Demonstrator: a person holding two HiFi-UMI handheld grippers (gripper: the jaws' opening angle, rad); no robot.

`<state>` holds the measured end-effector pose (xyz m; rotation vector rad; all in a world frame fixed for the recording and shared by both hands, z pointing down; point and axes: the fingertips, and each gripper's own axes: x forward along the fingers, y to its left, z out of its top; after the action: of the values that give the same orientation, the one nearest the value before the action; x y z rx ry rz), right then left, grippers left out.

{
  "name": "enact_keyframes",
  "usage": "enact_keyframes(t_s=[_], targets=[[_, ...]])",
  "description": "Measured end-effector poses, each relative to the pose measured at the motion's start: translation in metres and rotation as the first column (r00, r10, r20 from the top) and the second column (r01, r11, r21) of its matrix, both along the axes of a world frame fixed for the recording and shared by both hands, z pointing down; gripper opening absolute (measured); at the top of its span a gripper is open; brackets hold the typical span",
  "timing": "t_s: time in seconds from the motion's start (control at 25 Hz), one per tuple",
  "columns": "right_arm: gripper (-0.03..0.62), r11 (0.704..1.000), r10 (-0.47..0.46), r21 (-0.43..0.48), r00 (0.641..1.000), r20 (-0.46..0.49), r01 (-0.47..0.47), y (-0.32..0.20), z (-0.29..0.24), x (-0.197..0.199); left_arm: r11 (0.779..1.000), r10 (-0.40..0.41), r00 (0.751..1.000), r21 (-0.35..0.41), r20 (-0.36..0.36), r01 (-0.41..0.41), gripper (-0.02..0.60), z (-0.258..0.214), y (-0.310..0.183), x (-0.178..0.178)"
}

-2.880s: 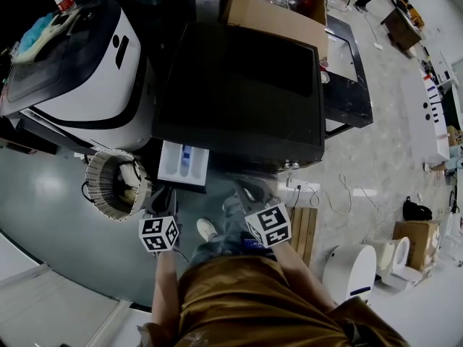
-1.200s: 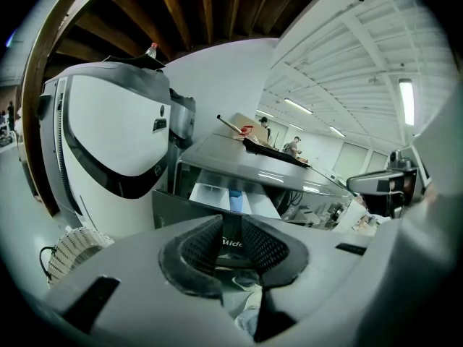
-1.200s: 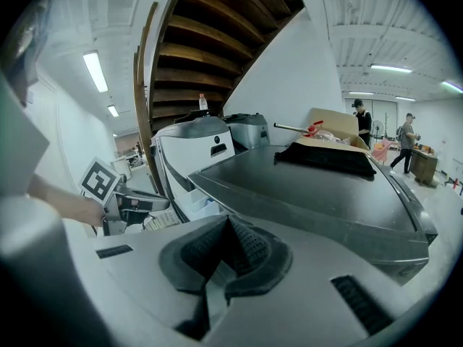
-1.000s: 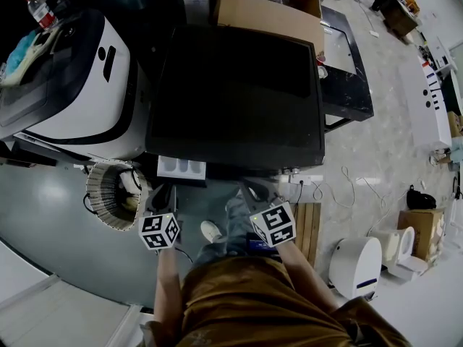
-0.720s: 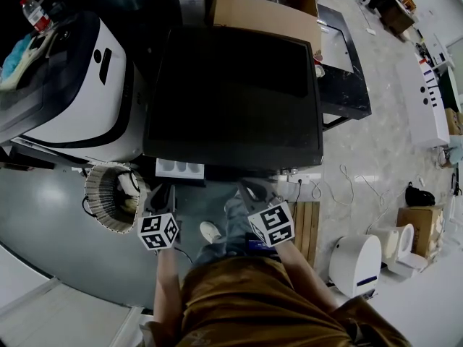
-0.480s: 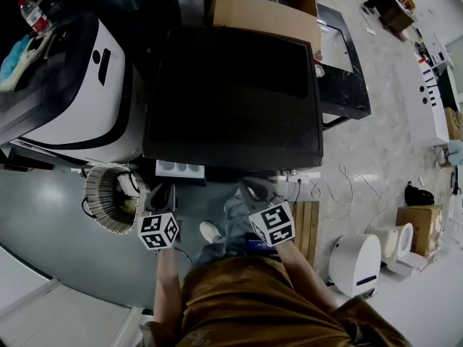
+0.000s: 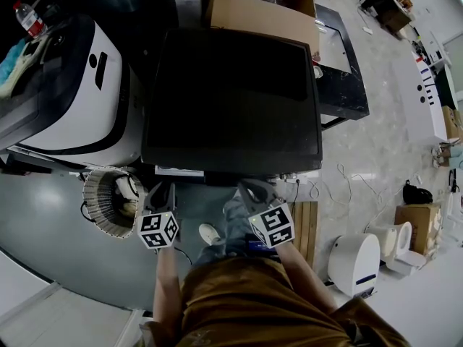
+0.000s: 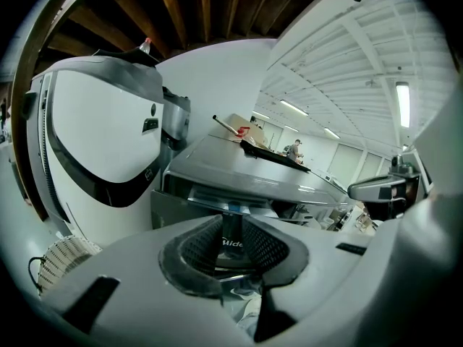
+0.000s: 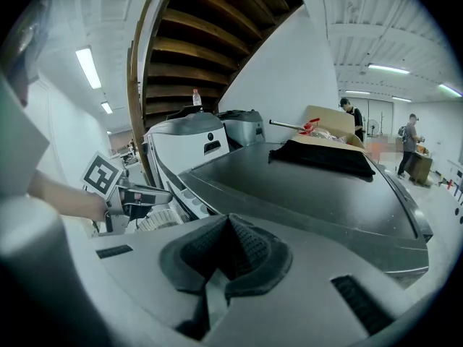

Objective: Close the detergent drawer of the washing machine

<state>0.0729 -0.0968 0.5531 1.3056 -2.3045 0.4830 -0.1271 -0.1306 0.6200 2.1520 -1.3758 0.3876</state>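
Observation:
The washing machine [image 7: 231,100] has a dark flat top and stands straight ahead of me. Its detergent drawer [image 7: 179,170] shows only as a thin white strip under the front left edge, almost flush. My left gripper [image 7: 163,189] points at that strip, tips right at it. In the left gripper view the drawer front [image 8: 217,195] fills the narrow gap of the left gripper [image 8: 231,226], whose jaws stand slightly apart around nothing. My right gripper [image 7: 253,189] hovers before the machine's front, and the right gripper [image 9: 228,226] has its pads pressed together, holding nothing.
A white rounded appliance [image 7: 72,85] stands left of the machine, with a woven basket [image 7: 108,201] on the floor below it. A cardboard box [image 7: 264,13] sits behind, a black stand [image 7: 343,71] to the right. A wooden pallet [image 7: 304,226], cables and a white unit [image 7: 354,255] lie right.
The drawer has slid in from sticking well out, compartments showing, to nearly flush. My left gripper has followed it toward the machine. The right gripper has barely moved.

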Motion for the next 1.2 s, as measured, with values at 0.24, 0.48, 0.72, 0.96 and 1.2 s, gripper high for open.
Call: enact_keyframes(t_s=[0.24,0.48,0.72,0.96,1.2], targets=[[0.012,1.0,0.019,-0.011,1.0,-0.002,-0.019,-0.005,0.004,0.009,1.0,-0.006,1.0,0.01,-0.004,0.006,0.092,0.0,-0.012,0.003],[0.012,1.0,0.02,-0.015,1.0,-0.004,-0.02,-0.013,0.005,0.014,1.0,-0.018,1.0,0.01,-0.011,0.018,0.092,0.0,-0.029,0.006],[0.012,0.999,0.028,-0.019,1.0,0.003,-0.028,-0.026,0.006,0.024,1.0,-0.013,1.0,0.008,-0.016,0.013,0.094,0.001,-0.031,0.008],[0.012,1.0,0.017,-0.011,0.999,0.034,-0.016,-0.038,0.001,0.019,1.0,-0.015,1.0,0.005,-0.011,0.015,0.094,-0.001,-0.032,0.009],[0.012,1.0,0.007,0.01,1.0,0.03,-0.007,-0.039,-0.003,0.017,1.0,-0.015,1.0,-0.001,0.003,0.015,0.094,0.0,-0.03,0.009]])
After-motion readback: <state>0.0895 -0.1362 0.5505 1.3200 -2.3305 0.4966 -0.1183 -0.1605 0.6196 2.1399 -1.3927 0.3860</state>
